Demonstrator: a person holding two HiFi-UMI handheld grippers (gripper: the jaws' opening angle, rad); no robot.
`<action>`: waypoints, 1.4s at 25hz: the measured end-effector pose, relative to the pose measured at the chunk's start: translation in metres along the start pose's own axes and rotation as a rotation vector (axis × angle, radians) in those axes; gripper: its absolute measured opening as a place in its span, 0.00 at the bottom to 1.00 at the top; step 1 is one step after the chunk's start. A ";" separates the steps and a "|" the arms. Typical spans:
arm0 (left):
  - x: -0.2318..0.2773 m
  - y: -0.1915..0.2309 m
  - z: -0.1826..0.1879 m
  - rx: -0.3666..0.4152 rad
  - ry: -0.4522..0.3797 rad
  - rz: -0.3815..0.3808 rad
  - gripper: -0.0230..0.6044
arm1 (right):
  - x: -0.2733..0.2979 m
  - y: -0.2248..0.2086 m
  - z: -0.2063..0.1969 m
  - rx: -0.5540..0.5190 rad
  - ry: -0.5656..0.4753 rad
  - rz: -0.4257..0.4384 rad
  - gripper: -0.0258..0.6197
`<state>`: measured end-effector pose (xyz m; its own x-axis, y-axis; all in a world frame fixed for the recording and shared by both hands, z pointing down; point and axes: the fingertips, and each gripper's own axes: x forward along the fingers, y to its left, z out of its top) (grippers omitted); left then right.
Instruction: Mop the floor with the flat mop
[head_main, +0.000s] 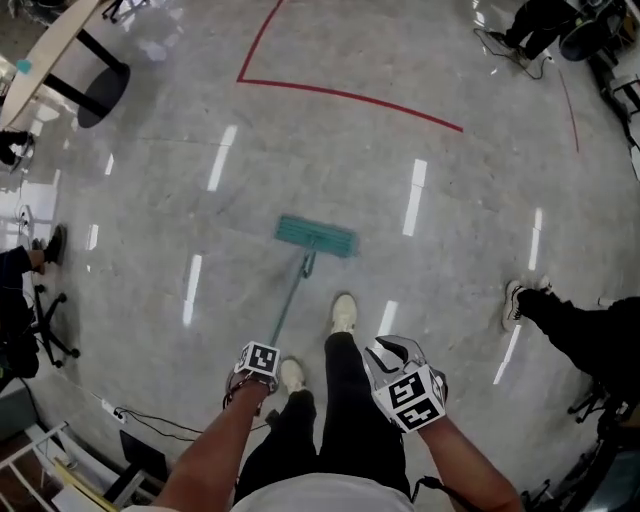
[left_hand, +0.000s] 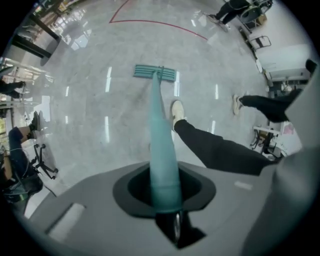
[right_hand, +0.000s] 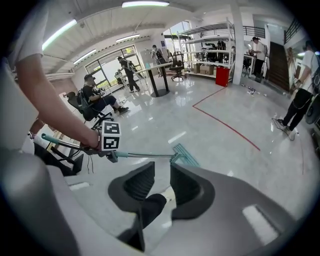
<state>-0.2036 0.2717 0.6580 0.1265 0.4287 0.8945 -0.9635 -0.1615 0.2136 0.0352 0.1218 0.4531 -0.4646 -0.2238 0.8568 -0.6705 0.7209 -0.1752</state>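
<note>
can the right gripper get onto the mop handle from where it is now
Probably yes: the right gripper is open and empty, pointed toward the mop handle, whose bare stretch below the left gripper looks unobstructed from that side.

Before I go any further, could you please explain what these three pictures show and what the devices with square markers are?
There is no robot: a person carries a hand-held gripper in each hand, and the marked cubes are part of those. The head view comes from a camera on the person's head, looking down at their legs and the shiny floor. The other two come from cameras riding on each gripper. The left hand-held gripper is shut on the teal handle of the flat mop, whose head lies on the floor ahead of the feet. The right hand-held gripper has its jaws apart, holding nothing. A red line is marked on the floor beyond the mop.
</note>
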 end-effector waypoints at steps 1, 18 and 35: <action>0.010 -0.003 0.011 0.010 -0.016 -0.019 0.19 | 0.005 -0.006 -0.003 0.005 0.008 0.005 0.20; 0.018 -0.008 0.032 -0.034 -0.085 -0.069 0.19 | 0.044 -0.017 -0.024 0.016 0.102 0.113 0.20; -0.048 0.005 0.168 -0.010 -0.094 -0.098 0.21 | 0.041 -0.043 -0.027 0.088 0.071 0.108 0.20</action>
<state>-0.1746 0.1005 0.6817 0.2414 0.3563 0.9027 -0.9477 -0.1134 0.2982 0.0605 0.0988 0.5092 -0.4968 -0.0989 0.8622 -0.6683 0.6774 -0.3074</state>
